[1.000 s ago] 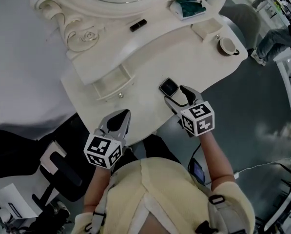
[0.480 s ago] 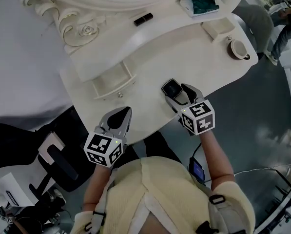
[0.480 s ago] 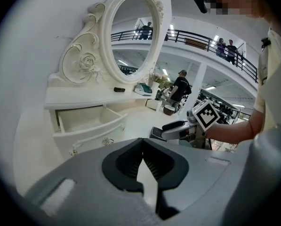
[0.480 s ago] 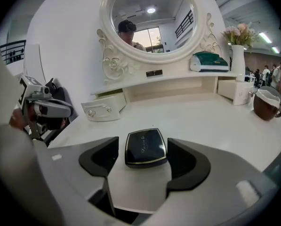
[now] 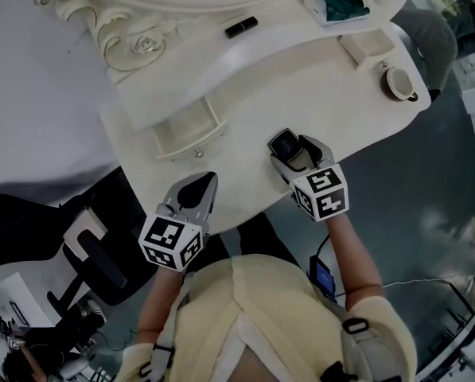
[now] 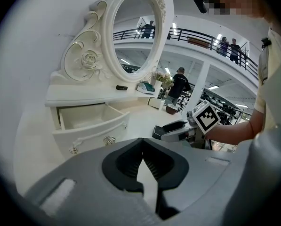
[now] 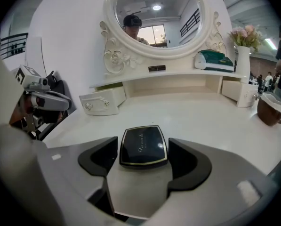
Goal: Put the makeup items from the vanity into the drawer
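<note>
The desk (image 5: 332, 110) carried the work, and its drawer (image 5: 181, 145) stood pulled open at the left, under the shelf (image 5: 189, 70), looking empty. The right gripper (image 5: 294, 156) hung low over the desk's front part. Its fingers were wide apart and had just been opening, with the compact (image 5: 283, 142) lying flat on the desk between them and neither pad pressing on it.

The step in hand seemed to be the grasp. It would go best if the fingers sank until the pads flanked the compact's two sides squarely. They should then close evenly so the slim, glossy case did not skid or tip. After that came a lift clear of the desk and a carry left to the drawer.

Around it, the mirror (image 7: 154, 18) rose behind the shelf. The left gripper (image 5: 201, 185) hovered at the desk's front edge near the drawer, fingers together on nothing. It sat beside the likely path rather than across it. The shelf overhung the drawer's back, so the drop should favour its front. A cup (image 5: 399, 83) stood well apart at the right end. A black tube (image 5: 241, 27), likely lipstick, lay on the shelf.
</note>
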Action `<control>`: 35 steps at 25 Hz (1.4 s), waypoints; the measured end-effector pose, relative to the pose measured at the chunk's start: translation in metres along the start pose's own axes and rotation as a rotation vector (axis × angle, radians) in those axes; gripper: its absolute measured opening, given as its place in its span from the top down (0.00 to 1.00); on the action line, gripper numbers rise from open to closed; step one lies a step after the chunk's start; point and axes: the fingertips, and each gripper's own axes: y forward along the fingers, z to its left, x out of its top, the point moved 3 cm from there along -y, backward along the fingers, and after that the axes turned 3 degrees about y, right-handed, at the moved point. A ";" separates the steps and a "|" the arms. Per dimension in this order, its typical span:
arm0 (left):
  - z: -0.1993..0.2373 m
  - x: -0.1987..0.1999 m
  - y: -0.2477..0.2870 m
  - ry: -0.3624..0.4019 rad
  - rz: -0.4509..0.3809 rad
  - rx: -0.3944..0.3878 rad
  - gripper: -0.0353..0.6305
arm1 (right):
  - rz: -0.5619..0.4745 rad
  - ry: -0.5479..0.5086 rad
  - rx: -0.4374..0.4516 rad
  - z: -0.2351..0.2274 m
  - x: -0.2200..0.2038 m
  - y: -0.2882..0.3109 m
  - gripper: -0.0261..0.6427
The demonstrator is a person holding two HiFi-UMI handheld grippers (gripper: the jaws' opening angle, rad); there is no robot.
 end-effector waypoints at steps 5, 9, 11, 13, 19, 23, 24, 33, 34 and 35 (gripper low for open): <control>0.003 -0.002 -0.002 -0.005 0.003 0.017 0.94 | 0.025 -0.054 -0.012 0.003 -0.003 0.004 0.49; 0.003 -0.003 -0.005 -0.016 0.000 0.033 0.94 | 0.039 -0.086 -0.040 0.003 -0.006 0.006 0.48; 0.004 -0.003 -0.006 -0.028 -0.010 0.044 0.94 | 0.039 -0.087 -0.041 0.003 -0.006 0.005 0.48; 0.006 -0.002 -0.008 -0.037 -0.020 0.056 0.94 | 0.037 -0.088 -0.037 0.003 -0.005 0.005 0.48; 0.009 0.007 -0.013 -0.014 -0.053 0.082 0.94 | 0.038 -0.116 -0.018 0.006 -0.007 0.004 0.48; 0.011 0.010 -0.015 -0.012 -0.066 0.106 0.94 | 0.013 -0.122 -0.012 0.007 -0.006 0.001 0.48; 0.010 0.011 -0.016 -0.014 -0.071 0.105 0.94 | 0.005 -0.117 -0.011 0.007 -0.005 0.000 0.48; 0.019 0.014 -0.038 0.031 -0.131 0.126 0.95 | -0.026 -0.098 -0.020 0.009 -0.005 -0.009 0.48; 0.022 0.015 -0.040 0.035 -0.138 0.141 0.95 | -0.030 -0.099 -0.021 0.010 -0.003 -0.011 0.48; 0.026 0.017 -0.043 0.038 -0.148 0.156 0.95 | -0.038 -0.099 -0.022 0.011 0.000 -0.012 0.48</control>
